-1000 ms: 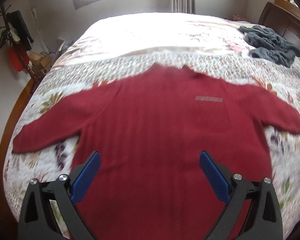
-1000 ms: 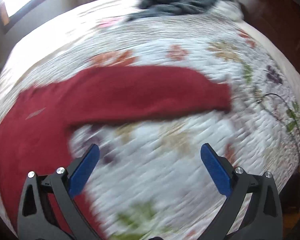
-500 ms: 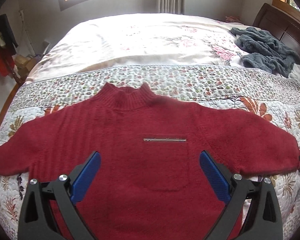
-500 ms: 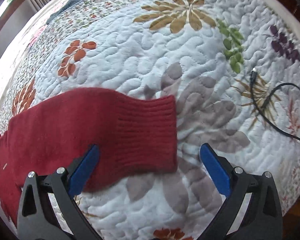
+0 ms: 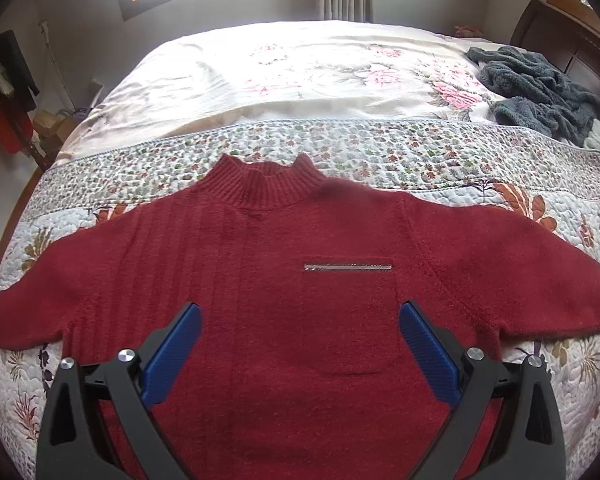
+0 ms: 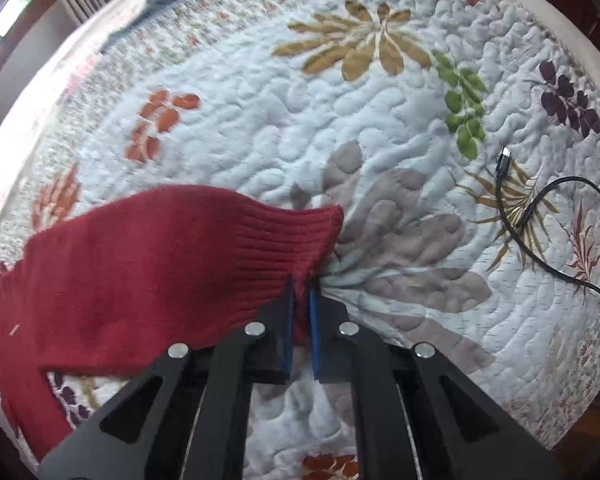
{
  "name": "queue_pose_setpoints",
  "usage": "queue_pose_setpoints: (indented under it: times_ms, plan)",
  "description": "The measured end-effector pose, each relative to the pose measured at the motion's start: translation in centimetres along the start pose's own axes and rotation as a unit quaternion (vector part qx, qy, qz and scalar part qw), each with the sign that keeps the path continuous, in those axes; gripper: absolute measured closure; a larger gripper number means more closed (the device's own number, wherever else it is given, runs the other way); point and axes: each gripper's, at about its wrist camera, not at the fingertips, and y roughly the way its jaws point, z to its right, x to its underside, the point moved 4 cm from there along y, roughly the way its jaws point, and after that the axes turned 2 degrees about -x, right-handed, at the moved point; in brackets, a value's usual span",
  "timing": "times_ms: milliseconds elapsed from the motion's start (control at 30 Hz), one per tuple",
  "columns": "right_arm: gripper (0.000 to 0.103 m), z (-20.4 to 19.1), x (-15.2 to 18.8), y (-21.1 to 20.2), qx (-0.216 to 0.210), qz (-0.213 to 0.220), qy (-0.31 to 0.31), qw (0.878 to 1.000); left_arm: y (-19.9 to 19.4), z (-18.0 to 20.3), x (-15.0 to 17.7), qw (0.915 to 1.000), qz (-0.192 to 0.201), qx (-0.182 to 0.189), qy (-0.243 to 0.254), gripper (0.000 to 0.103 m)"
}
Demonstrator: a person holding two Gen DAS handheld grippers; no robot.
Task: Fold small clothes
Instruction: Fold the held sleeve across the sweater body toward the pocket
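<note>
On the bed (image 5: 300, 80), the sweater's (image 5: 284, 300) hem is cut off; left gripper (image 5: 300, 344) gapes above it, right gripper (image 6: 300, 300) pinches its cuff (image 6: 292, 236).

Right gripper (image 6: 301, 292): jaws wide apart half a second ago with the ribbed cuff (image 6: 296, 240) lying flat between them, now closed on the cuff's near corner, the quilt (image 6: 260, 120) puckered beside the pinch. Red sweater (image 5: 284, 280): blurred a second ago, now sharp, collar further down the left wrist view than before.
</note>
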Motion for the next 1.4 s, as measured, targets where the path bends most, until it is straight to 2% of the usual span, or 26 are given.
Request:
queue_pose_setpoints:
  times_ms: [100, 233, 467, 733, 1000, 1233, 1400]
  plan:
    - [0.098, -0.8, 0.1, -2.1, -0.026, 0.020, 0.002, 0.999, -0.5, -1.1, 0.3, 1.0000, 0.000, 0.000, -0.004, 0.004]
    - [0.098, -4.5, 0.6, -5.2, -0.047, 0.044, -0.036, 0.997, -0.9, -3.4, 0.9, 0.9999, -0.004, 0.000, -0.017, 0.004]
    - [0.098, -15.6, 2.7, -8.4, -0.102, 0.063, -0.121, 0.985, -0.8, -7.2, 1.9, 0.9988, -0.021, -0.003, -0.043, 0.004]
    - [0.098, -29.9, 7.2, -8.3, -0.165, 0.040, -0.220, 0.961, -1.2, -10.3, 2.7, 0.9989, -0.020, -0.011, -0.040, 0.004]
    - [0.098, -40.5, 12.5, -6.6, -0.216, -0.005, -0.278, 0.936, -0.9, -12.5, 3.6, 0.9980, -0.027, -0.004, -0.057, 0.004]
    - [0.098, -44.3, 15.3, -2.4, -0.205, -0.049, -0.289, 0.934, -0.4, -13.1, 4.4, 0.9977, -0.037, 0.004, -0.057, 0.004]
    - [0.088, -43.9, 15.8, -1.9, -0.227, -0.066, -0.278, 0.931, 0.0, -11.8, 4.5, 0.9970, -0.051, 0.031, -0.050, 0.004]
